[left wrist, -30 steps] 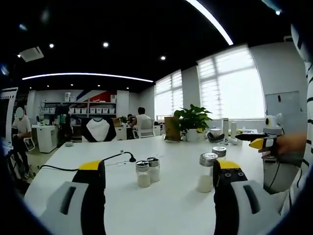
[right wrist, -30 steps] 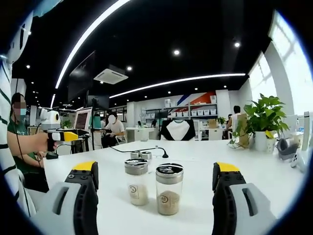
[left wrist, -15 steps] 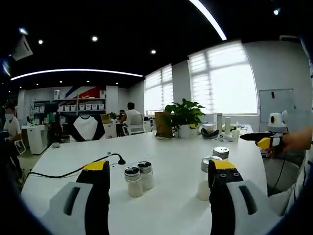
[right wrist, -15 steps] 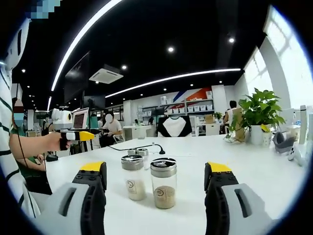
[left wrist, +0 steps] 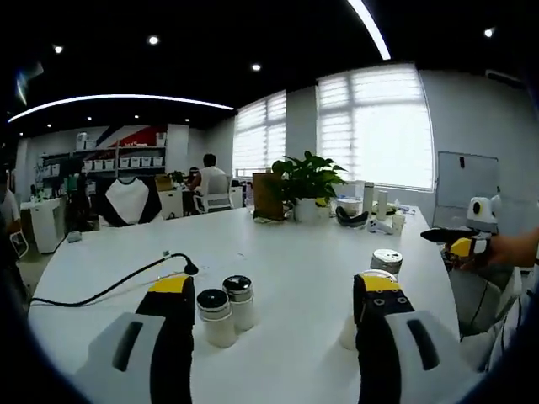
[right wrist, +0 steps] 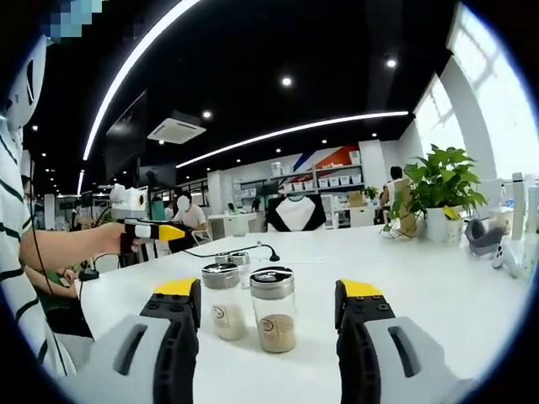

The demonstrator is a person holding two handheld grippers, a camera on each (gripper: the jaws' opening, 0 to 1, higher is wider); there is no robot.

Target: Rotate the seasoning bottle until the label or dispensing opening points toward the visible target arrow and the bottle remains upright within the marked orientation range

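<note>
In the left gripper view, the left gripper (left wrist: 274, 295) hovers released over the white table (left wrist: 278, 252), its yellow-tipped jaws wide apart and holding nothing. A black cable (left wrist: 109, 286) lies on the table to the left of the left jaw. Between the jaws, close to the left one, stands a pair of small shakers (left wrist: 226, 307), touching or nearly so. A tall seasoning bottle (left wrist: 386, 261) stands upright beyond the right jaw, and a second bottle (left wrist: 349, 324) is half hidden behind that jaw. A potted plant (left wrist: 307, 181) sits at the table's far side.

In the right gripper view, the right gripper (right wrist: 268, 295) is also released, jaws spread, grasping nothing. The other gripper (right wrist: 152, 231) shows left of the bottles. Between the jaws stand two upright bottles: a white-filled bottle (right wrist: 221, 300) and, just beside it, a brown-filled bottle (right wrist: 274, 309), each with a small round label facing the camera.
</note>
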